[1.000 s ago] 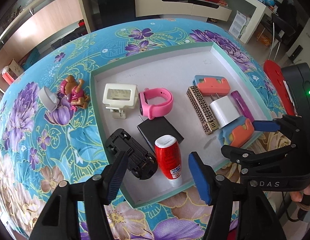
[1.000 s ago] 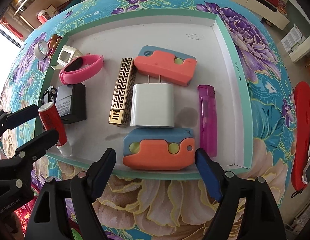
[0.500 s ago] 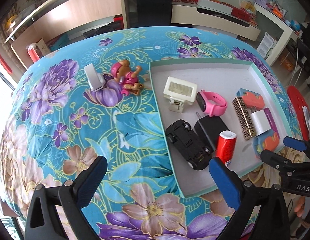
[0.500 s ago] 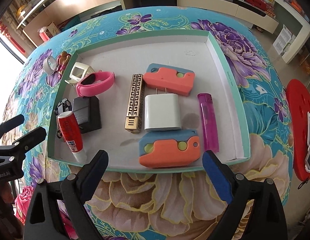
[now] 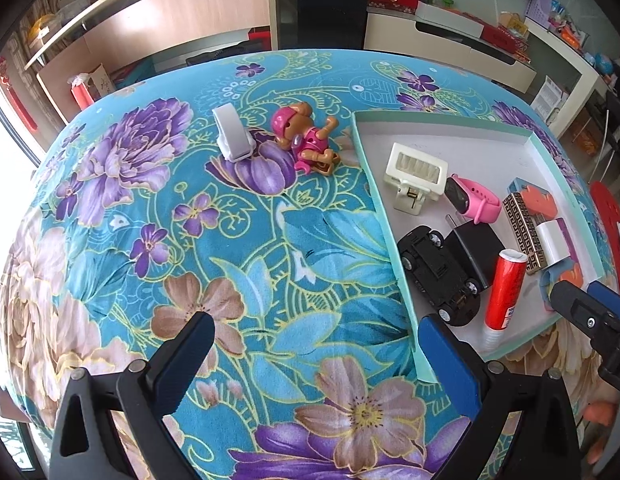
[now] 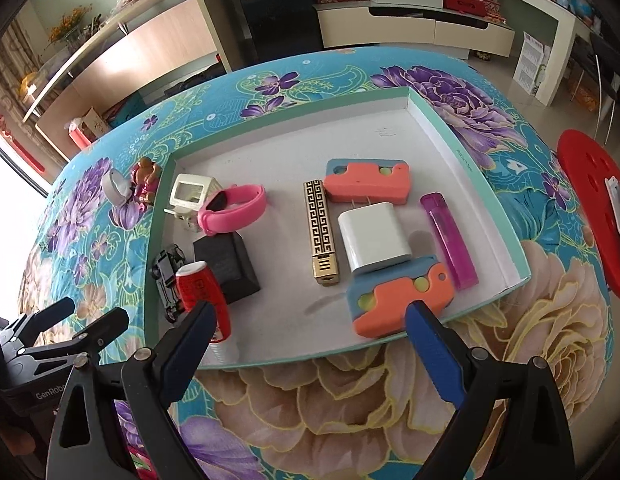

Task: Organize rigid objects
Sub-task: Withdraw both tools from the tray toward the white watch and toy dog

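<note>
Most objects are being kept inside the tray [image 6: 510, 216], while the puppy [image 5: 306, 140] and white clip [image 5: 232, 138] are being left just outside it, both grippers [image 5: 314, 344] [image 6: 306, 332] spread, empty.

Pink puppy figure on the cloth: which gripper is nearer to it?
Left. The left gripper hangs open over the cloth on the pink puppy figure's side of the tray. The right gripper is open at the tray's near edge, the tray between.
</note>
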The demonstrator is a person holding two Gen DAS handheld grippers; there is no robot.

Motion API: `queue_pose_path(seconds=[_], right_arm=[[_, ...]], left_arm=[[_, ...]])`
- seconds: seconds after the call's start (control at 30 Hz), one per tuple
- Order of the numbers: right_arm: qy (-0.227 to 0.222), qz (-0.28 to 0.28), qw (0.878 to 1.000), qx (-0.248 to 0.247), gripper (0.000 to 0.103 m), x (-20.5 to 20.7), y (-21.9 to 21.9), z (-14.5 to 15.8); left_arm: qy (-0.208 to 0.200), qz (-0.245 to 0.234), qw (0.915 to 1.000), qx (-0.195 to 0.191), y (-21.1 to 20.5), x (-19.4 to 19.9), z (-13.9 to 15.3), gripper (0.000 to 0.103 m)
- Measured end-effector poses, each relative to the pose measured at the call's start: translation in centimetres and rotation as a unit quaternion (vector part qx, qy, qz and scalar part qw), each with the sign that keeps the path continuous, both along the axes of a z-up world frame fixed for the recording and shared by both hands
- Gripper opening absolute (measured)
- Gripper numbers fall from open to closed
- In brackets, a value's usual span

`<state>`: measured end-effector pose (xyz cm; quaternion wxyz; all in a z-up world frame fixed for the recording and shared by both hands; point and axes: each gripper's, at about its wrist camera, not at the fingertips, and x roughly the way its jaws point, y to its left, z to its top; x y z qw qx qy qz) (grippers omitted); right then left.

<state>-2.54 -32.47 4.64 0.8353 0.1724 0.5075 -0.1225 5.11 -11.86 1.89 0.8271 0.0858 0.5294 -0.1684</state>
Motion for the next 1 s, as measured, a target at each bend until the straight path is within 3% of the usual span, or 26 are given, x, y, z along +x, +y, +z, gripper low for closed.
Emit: queue_pose_path(seconds=[0.13, 0.63, 1.0], right_arm=[[-0.012, -0.007, 1.000, -0.006, 0.095, 0.0, 1.8, 0.2], [0.018, -0.015, 0.999, -0.030, 0.095, -0.1, 4.6, -1.6], [-0.009, -0.026, 0.999, -0.037, 0.095, 2.5, 6.0, -0.7]], left_arm=[[-0.001, 0.008, 1.0000, -0.005, 1.2, 0.1, -0.3, 0.103], [0.003, 0.023, 0.9995, -0.020, 3.7, 0.5, -1.9, 0.103], [-0.017, 0.050, 0.9981, -0.031, 5.4, 2.4, 0.5, 0.103]])
